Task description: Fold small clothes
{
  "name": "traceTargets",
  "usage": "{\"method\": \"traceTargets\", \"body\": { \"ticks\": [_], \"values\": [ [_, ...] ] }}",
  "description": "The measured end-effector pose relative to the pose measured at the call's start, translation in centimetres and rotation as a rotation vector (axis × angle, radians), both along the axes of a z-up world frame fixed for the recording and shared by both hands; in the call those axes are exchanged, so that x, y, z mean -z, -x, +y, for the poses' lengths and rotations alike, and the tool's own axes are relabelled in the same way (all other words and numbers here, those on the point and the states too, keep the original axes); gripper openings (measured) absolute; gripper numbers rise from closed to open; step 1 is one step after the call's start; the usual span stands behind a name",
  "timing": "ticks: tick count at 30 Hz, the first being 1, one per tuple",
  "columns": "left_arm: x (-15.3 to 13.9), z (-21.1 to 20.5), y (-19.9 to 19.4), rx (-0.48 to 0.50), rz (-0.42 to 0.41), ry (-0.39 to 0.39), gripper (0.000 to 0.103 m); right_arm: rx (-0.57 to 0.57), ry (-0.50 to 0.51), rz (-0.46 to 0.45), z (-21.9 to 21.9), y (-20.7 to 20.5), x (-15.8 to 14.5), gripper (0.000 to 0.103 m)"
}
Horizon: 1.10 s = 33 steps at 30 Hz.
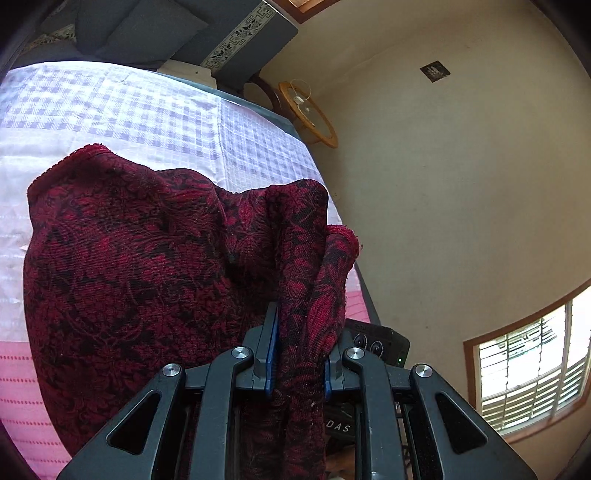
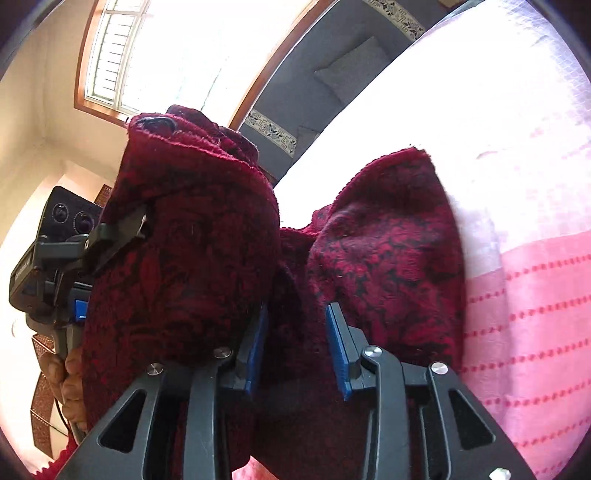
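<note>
A dark red garment with a black floral pattern (image 1: 147, 258) hangs bunched over the bed. My left gripper (image 1: 301, 339) is shut on a gathered fold of it, the cloth pinched between the blue pads. In the right wrist view the same garment (image 2: 388, 240) fills the middle. My right gripper (image 2: 297, 314) has its jaws apart, with cloth lying loosely between them and both blue pad faces showing. The left gripper's body (image 2: 55, 258) is at the left of that view, its finger (image 2: 122, 229) sunk in the cloth and a hand (image 2: 66, 376) on its handle.
The bed carries a lilac checked sheet (image 1: 147, 103) and a pink dotted cover (image 2: 535, 314). Grey pillows (image 1: 147, 29) lie at its head. A round wooden table (image 1: 308, 114) stands by the cream wall, and a bright window (image 1: 528, 365) is at the lower right.
</note>
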State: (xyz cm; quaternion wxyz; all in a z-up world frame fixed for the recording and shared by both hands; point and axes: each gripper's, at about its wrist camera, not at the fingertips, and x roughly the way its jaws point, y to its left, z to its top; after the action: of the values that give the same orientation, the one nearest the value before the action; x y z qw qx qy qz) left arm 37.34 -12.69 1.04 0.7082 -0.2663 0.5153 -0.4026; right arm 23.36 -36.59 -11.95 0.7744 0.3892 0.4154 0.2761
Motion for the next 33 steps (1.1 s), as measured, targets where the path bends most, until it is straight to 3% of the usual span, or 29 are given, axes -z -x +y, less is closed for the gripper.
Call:
{"method": "traceTargets", "body": {
  "ticks": [4,8,10,13,14,16,18,21,26,29,33],
  "values": [
    [2.1,-0.5,-0.8,-0.001,0.042,0.123,0.021,0.057,-0.066,0.005,-4.0,1.9,1.1,0.040],
    [2.1,0.0,-0.8,-0.009,0.043,0.178,0.030,0.084,-0.082,-0.028,-5.5,2.4,0.4,0.049],
    [1.5,0.4,-0.9,-0.040,0.039,0.154,0.037,0.094,-0.111,-0.032,-6.1,2.5,0.2,0.053],
    [-0.8,0.5,-0.7,-0.061,-0.041,0.190,0.039,0.107,-0.149,-0.024,-6.2,1.9,0.2,0.056],
    [-1.7,0.2,-0.6,-0.056,-0.059,0.198,0.047,0.111,-0.145,-0.025,-6.2,2.0,0.2,0.056],
    [-3.5,-0.4,0.1,-0.040,-0.120,0.200,0.051,0.118,-0.132,-0.022,-6.4,1.5,-0.4,0.057],
    [-5.0,-0.4,1.1,-0.038,-0.206,0.188,0.051,0.121,-0.138,-0.019,-6.8,1.8,-0.3,0.058],
    [-5.7,1.3,2.2,-0.112,-0.313,0.133,0.052,0.149,-0.079,-0.019,-6.9,2.0,-0.7,0.058],
    [-1.4,5.2,5.7,-0.165,-0.376,-0.003,0.052,0.150,-0.066,-0.063,-8.1,3.1,-2.7,0.058],
    [2.7,6.7,7.6,-0.201,-0.319,-0.014,0.052,0.083,-0.036,-0.092,-6.5,2.4,-4.4,0.058],
    [6.5,8.1,10.2,-0.253,-0.262,0.007,0.052,-0.018,0.095,-0.032,-2.3,-0.9,-4.0,0.059]
  ]
}}
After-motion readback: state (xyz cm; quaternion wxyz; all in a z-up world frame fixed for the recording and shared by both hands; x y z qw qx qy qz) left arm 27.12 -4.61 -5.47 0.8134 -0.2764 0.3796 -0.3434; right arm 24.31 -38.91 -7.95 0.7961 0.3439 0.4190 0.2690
